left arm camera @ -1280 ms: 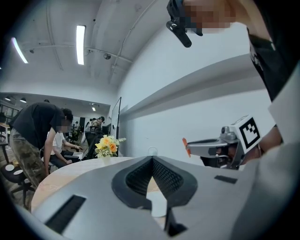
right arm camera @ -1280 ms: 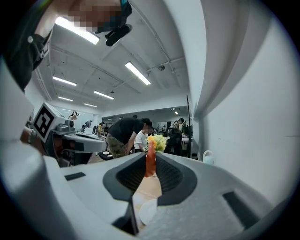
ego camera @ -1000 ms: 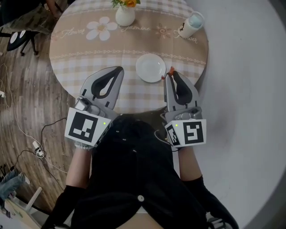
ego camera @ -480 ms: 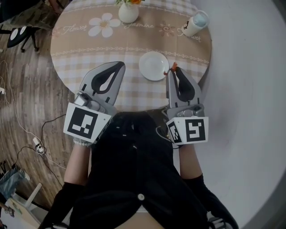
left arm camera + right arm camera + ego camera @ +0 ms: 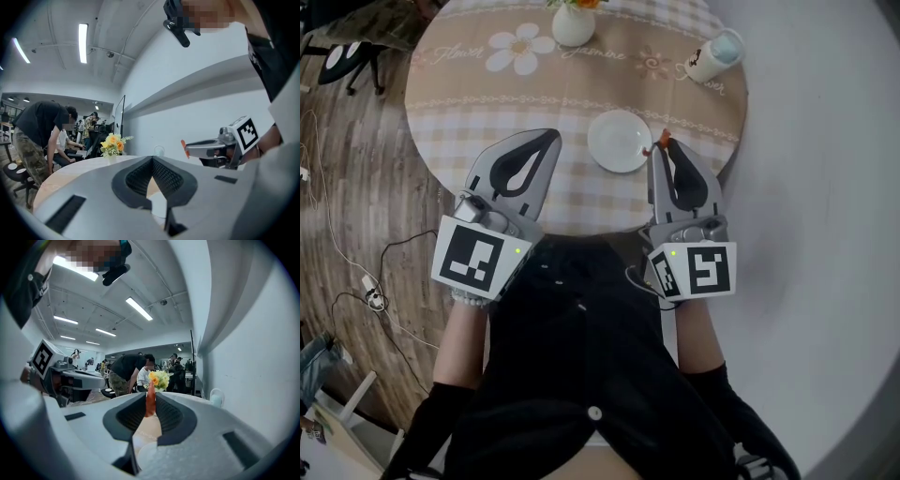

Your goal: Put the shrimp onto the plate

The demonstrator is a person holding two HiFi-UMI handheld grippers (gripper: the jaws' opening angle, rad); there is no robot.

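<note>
Right gripper (image 5: pixel 665 147) pinches the orange shrimp (image 5: pixel 150 398) between its dark ribbed pads, one end poking past the tips, just beside the right rim of the small round white plate (image 5: pixel 617 141). The smart play, I'd say: slide left over that glossy dish, drop in close, then ease open so the slick, curved shrimp can't skid off. Left gripper (image 5: pixel 549 141) hangs over the checked tablecloth (image 5: pixel 487 112), jaws pressed together, nothing in them.

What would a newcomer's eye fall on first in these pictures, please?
Probably the orange shrimp, pinched in the tips of the right gripper, beside the right edge of the white plate. Next, the round checked table with a vase of flowers at its far side.
</note>
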